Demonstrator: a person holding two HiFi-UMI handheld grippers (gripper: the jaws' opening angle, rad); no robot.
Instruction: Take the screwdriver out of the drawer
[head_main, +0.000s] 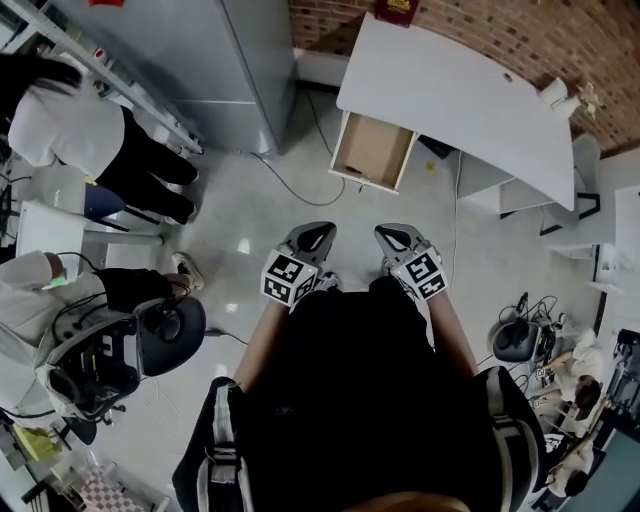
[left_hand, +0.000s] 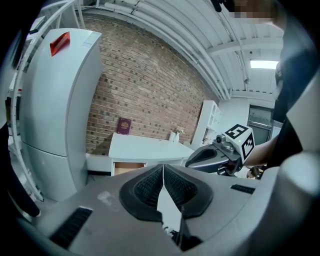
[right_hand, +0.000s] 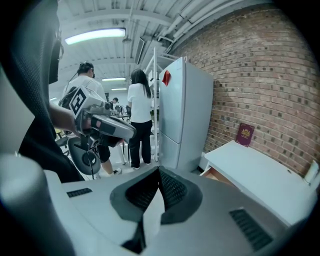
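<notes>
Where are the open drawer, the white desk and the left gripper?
open drawer (head_main: 378, 145), head view, bare wooden bottom inside it.
white desk (head_main: 450, 100), head view, bare middle of its top.
left gripper (head_main: 322, 231), head view, tip where its shut jaws meet.

Operator is wearing a black top (head_main: 350, 400), forearms bare, with grey-and-white striped bands (head_main: 214, 440) running down both sides of it. The left gripper (head_main: 322, 232) and right gripper (head_main: 392, 236) are wearing light grey moulded shells with dark, pointed jaw sections. Each is carrying a white cube with black square markers: left cube (head_main: 289, 279), right cube (head_main: 421, 274). Black ribbed pads (left_hand: 150, 187) are sitting in a dark rounded recess, with slotted vents (left_hand: 70, 226) flanking it on the shell.
</notes>
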